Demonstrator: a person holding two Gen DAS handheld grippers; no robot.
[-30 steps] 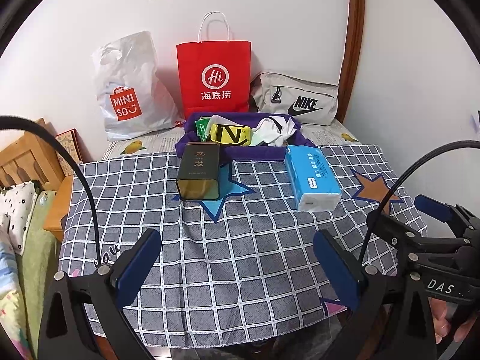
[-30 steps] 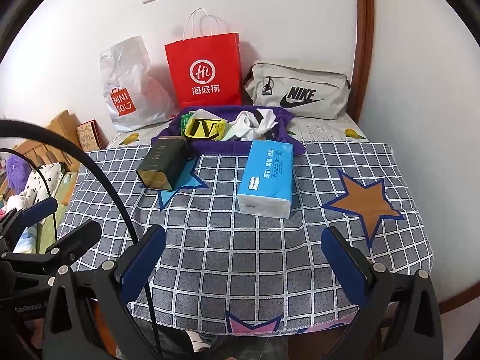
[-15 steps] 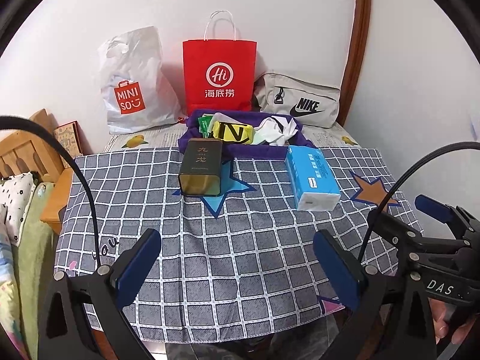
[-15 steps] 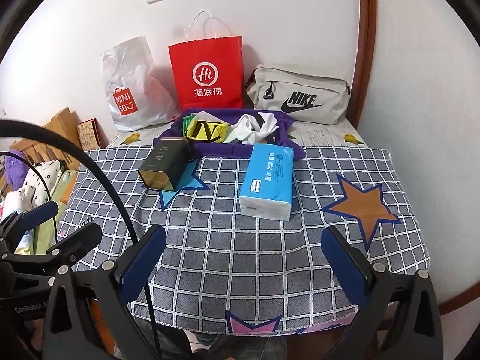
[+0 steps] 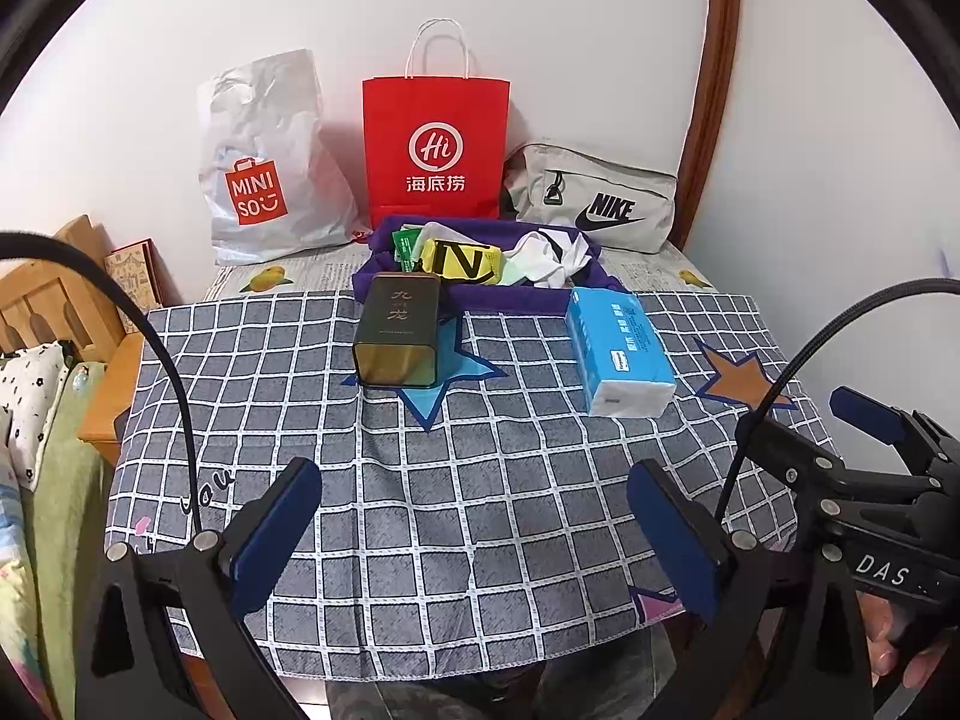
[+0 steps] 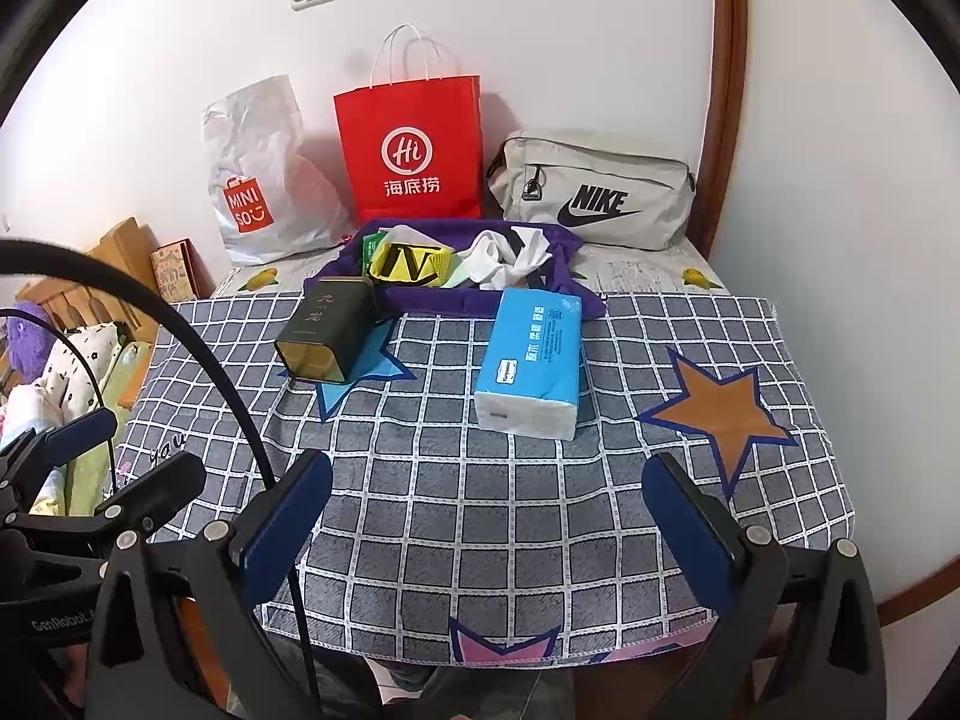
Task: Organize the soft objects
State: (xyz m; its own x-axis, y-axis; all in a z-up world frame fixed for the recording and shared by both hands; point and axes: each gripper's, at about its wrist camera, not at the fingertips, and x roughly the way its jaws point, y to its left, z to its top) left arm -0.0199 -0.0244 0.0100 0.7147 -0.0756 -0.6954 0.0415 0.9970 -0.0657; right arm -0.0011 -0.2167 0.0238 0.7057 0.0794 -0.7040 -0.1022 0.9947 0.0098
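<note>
Both claws released, nothing between the fingers: left claw [image 5: 474, 525] and right claw [image 6: 489, 516] hung over the near edge of the table [image 6: 480, 516], covered in grey checked cloth. Blue tissue pack [image 6: 531, 354] lay mid-table, right of a dark tea tin [image 6: 327, 330]. Behind both, a purple tray [image 5: 516, 297] held a yellow pouch [image 5: 459, 261] and crumpled white cloth [image 5: 543, 258].
</note>
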